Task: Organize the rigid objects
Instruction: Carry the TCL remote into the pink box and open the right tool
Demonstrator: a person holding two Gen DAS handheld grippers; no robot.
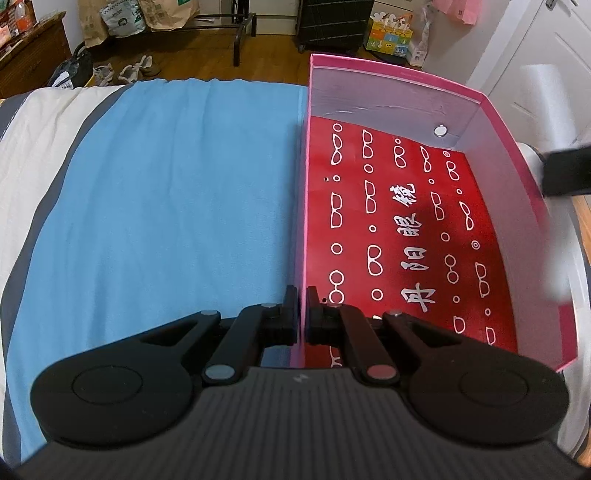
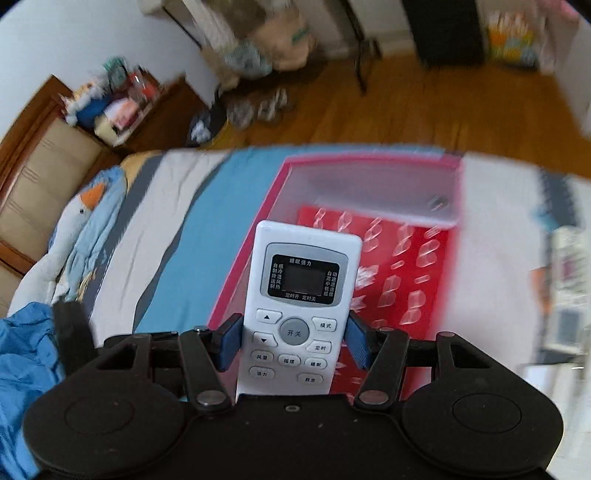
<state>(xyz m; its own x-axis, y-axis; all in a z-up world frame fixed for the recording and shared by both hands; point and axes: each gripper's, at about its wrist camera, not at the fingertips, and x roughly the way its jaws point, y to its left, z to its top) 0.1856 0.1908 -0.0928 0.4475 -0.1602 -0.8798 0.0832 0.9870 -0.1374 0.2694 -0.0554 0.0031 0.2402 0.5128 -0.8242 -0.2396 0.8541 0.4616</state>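
Observation:
A pink box (image 1: 517, 177) with a red patterned floor lies open on the blue cloth (image 1: 166, 192). My left gripper (image 1: 302, 317) is shut on the box's left wall, one finger outside and one inside. In the right wrist view my right gripper (image 2: 293, 341) is shut on a white air-conditioner remote (image 2: 301, 295), its blue pads pressing the remote's two long sides. The remote hangs in the air above the near end of the pink box (image 2: 251, 258). A blurred dark shape at the right edge of the left wrist view (image 1: 565, 170) may be the right gripper.
A silver round magnet (image 1: 440, 130) sits on the box's far wall. A plush goose (image 2: 85, 236) and crumpled blue cloth (image 2: 22, 350) lie on the bed at the left. Shoes, bags and a dark suitcase (image 1: 332, 22) stand on the wooden floor beyond the bed.

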